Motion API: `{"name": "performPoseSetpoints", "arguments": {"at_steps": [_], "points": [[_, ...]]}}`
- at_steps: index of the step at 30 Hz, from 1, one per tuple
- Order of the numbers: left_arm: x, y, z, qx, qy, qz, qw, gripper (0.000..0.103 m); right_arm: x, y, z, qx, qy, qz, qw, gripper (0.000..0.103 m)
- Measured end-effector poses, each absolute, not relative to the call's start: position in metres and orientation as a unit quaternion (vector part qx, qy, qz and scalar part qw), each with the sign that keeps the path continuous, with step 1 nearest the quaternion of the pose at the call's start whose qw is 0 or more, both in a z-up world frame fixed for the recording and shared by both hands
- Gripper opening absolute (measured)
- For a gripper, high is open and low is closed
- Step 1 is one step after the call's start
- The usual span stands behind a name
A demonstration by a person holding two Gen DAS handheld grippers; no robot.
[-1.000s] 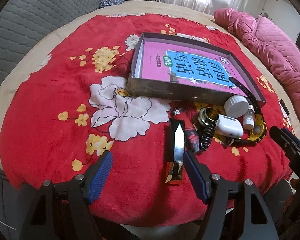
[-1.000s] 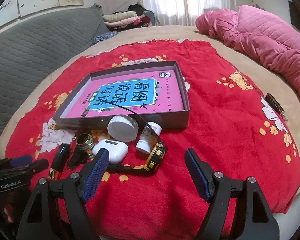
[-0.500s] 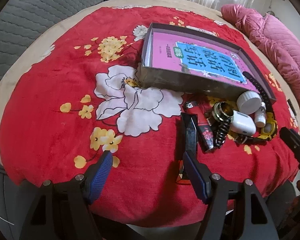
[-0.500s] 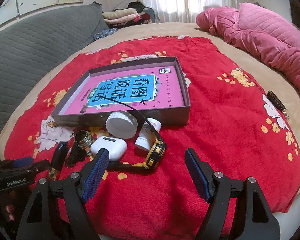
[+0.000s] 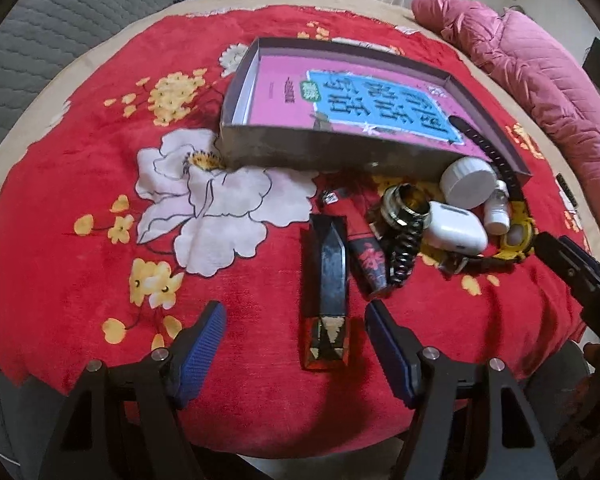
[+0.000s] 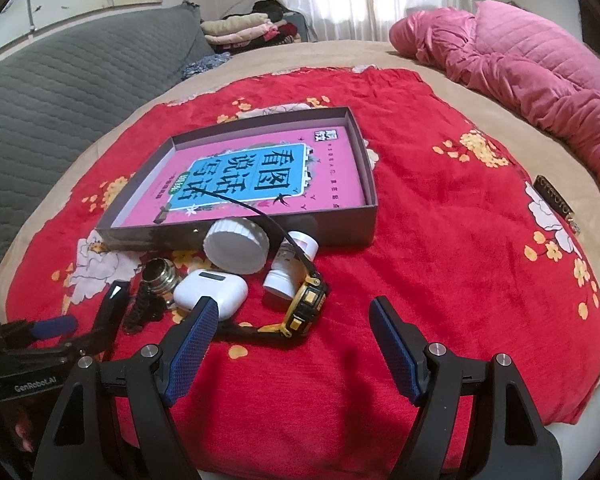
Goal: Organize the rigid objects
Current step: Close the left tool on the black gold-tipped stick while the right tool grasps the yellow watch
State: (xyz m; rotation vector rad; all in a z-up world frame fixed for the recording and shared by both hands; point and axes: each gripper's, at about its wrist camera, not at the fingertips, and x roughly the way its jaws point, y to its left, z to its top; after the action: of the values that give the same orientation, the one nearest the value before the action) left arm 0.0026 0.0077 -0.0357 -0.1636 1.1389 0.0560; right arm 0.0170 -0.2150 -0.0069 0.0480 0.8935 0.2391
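A shallow grey box (image 5: 332, 152) (image 6: 340, 224) with a pink-and-blue book inside lies on the red floral blanket (image 5: 80, 200). Small items are piled in front of it: a black-and-gold faceted bar (image 5: 327, 280), a red tube (image 5: 366, 256), a brass ring (image 5: 405, 204) (image 6: 158, 274), a white earbud case (image 5: 454, 230) (image 6: 212, 290), a white jar (image 5: 468, 182) (image 6: 236, 244), a small white bottle (image 6: 290, 268) and a yellow-and-black watch (image 6: 306, 306). My left gripper (image 5: 294, 320) is open, straddling the bar's near end. My right gripper (image 6: 294, 320) is open just in front of the watch.
A pink quilted duvet (image 6: 520, 60) lies at the far right. A grey quilted headboard (image 6: 60, 92) runs along the left, with folded clothes (image 6: 240, 28) behind. A small dark comb-like item (image 6: 554, 196) rests on the blanket's right edge. The near bed edge is close below both grippers.
My left gripper has moved forward and right, so the faceted bar now lies between its fingers. My right gripper has crept slightly toward the watch. No object has shifted.
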Motion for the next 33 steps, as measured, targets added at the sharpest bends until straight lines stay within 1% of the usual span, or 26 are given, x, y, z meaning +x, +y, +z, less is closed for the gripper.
{"name": "performPoseSetpoints", "arguments": {"at_steps": [7, 10, 13, 15, 17, 19, 21, 22, 24, 26, 28, 33], "points": [[0.009, 0.017, -0.042, -0.09, 0.534, 0.037, 0.84, 0.069, 0.028, -0.216, -0.022, 0.016, 0.449, 0.096, 0.888, 0.079], [0.013, 0.018, -0.045, -0.086, 0.531, 0.038, 0.842, 0.067, 0.033, -0.216, -0.028, 0.012, 0.453, 0.088, 0.887, 0.079], [0.016, 0.017, -0.045, -0.079, 0.524, 0.036, 0.847, 0.06, 0.038, -0.22, -0.033, 0.013, 0.457, 0.073, 0.886, 0.079], [0.018, 0.017, -0.045, -0.077, 0.517, 0.034, 0.852, 0.051, 0.041, -0.223, -0.037, 0.018, 0.463, 0.069, 0.884, 0.079], [0.021, 0.018, -0.044, -0.078, 0.512, 0.032, 0.855, 0.048, 0.043, -0.225, -0.04, 0.021, 0.466, 0.067, 0.882, 0.079], [0.023, 0.018, -0.044, -0.079, 0.507, 0.028, 0.858, 0.044, 0.044, -0.226, -0.04, 0.025, 0.465, 0.07, 0.882, 0.073], [0.025, 0.019, -0.044, -0.08, 0.503, 0.026, 0.86, 0.039, 0.044, -0.224, -0.041, 0.025, 0.463, 0.082, 0.882, 0.061], [0.026, 0.019, -0.044, -0.08, 0.502, 0.025, 0.861, 0.039, 0.044, -0.221, -0.041, 0.021, 0.462, 0.087, 0.882, 0.058], [0.028, 0.02, -0.045, -0.084, 0.499, 0.022, 0.862, 0.036, 0.045, -0.213, -0.043, 0.009, 0.463, 0.099, 0.881, 0.047], [0.03, 0.023, -0.046, -0.093, 0.497, 0.017, 0.862, 0.036, 0.046, -0.208, -0.045, 0.001, 0.464, 0.106, 0.88, 0.042], [0.032, 0.025, -0.047, -0.099, 0.495, 0.013, 0.863, 0.034, 0.048, -0.204, -0.048, -0.004, 0.466, 0.108, 0.878, 0.04], [0.035, 0.027, -0.05, -0.104, 0.49, 0.004, 0.865, 0.032, 0.05, -0.209, -0.052, 0.013, 0.468, 0.118, 0.876, 0.026]]}}
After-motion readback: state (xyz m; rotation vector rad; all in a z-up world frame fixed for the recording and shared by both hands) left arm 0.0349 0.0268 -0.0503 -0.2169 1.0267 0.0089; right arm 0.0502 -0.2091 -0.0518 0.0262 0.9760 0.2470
